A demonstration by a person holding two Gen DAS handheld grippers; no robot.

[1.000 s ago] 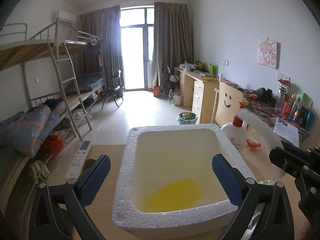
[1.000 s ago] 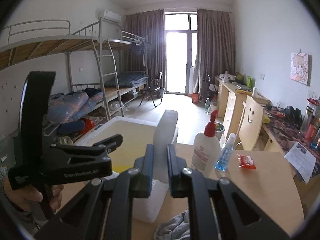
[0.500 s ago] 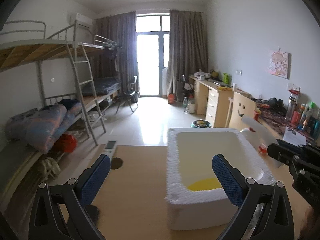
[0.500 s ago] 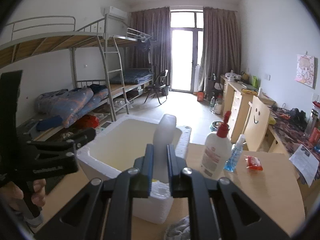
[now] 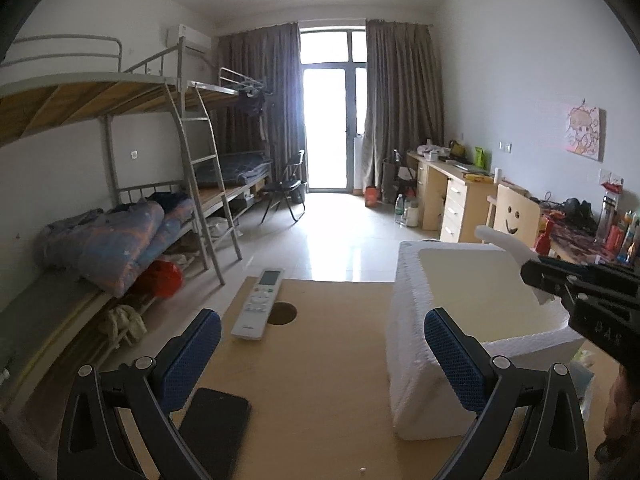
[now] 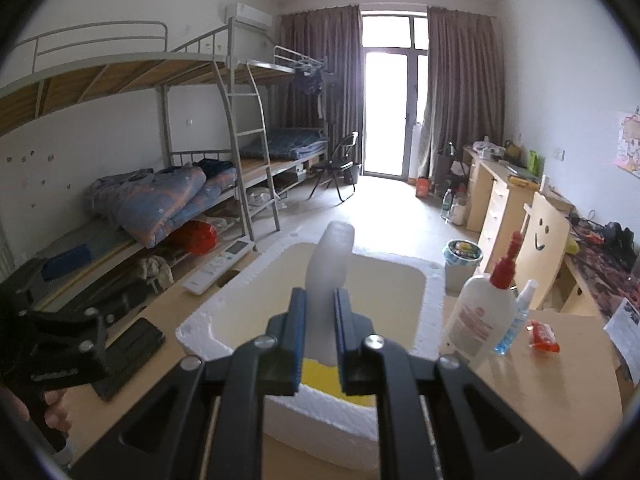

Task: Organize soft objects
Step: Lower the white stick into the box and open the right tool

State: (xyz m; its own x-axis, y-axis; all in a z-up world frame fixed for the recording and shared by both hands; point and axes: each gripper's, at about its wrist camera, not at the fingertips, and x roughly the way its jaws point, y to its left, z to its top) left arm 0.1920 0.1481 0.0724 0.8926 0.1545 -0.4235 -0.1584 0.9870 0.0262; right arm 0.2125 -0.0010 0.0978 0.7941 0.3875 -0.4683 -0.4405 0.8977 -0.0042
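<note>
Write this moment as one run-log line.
right gripper: shut on white foam piece | position: over foam box | left gripper: open, empty | box: yellow item inside

A white foam box (image 6: 400, 408) with a yellow sponge (image 6: 320, 374) inside sits on the tan desk (image 5: 320, 380). Black tongs (image 5: 320, 356) carry blue dimpled pads (image 5: 192, 356). The white bottle (image 6: 480, 320) has a red cap.

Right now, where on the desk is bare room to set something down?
Bare desk lies between the remote, the phone and the foam box. Right of the box it is crowded: lotion bottle, spray bottle, red packet. Beyond the packet, some bare desktop again.
</note>
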